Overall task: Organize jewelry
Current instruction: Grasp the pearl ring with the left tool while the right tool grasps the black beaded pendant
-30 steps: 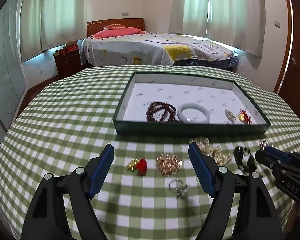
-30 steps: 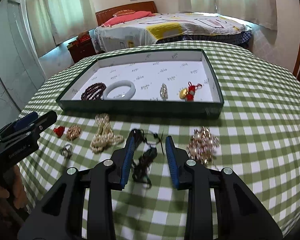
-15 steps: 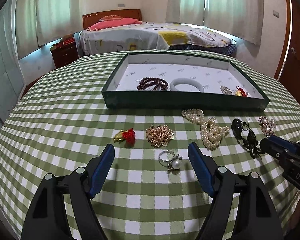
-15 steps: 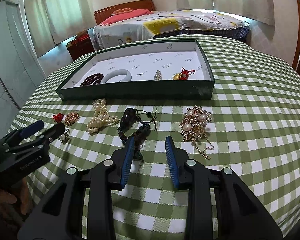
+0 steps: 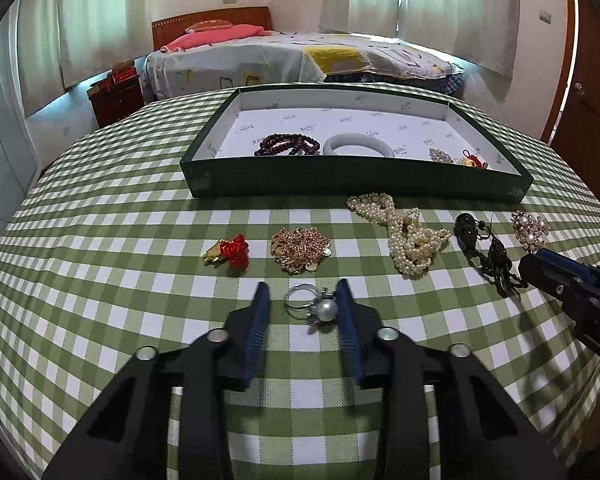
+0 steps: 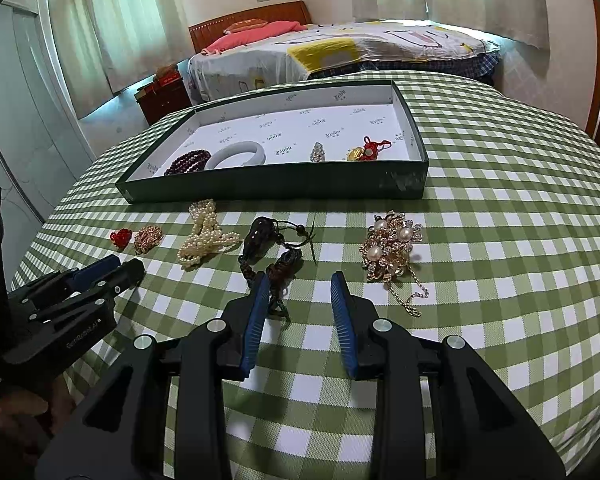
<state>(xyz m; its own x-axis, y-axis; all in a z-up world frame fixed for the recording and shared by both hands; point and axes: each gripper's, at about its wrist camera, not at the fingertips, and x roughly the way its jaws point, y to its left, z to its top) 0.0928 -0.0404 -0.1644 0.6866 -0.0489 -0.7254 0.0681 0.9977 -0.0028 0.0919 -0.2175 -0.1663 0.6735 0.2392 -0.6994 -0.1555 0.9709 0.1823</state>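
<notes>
The left gripper [image 5: 302, 304] has just been closing around the silver ring with a pearl [image 5: 314, 306] on the green-checked bench [image 5: 100, 280]; its blue pads flank the ring closely, the right one at the pearl, but a firm pinch cannot be told. The right gripper [image 6: 298, 294] hangs part-open over bare cloth, holding nothing, its left pad beside the dark beaded cord necklace [image 6: 270, 254]. Nearer than the dark green shallow box [image 5: 340, 180] lie a red-and-gold knot charm [image 5: 228, 250], a gold chain heap [image 5: 300, 248], a cream pearl strand [image 5: 406, 236] and a gold pearl brooch [image 6: 390, 250]. Inside the box rest dark red beads [image 5: 288, 145] and a white bangle [image 5: 358, 145].
</notes>
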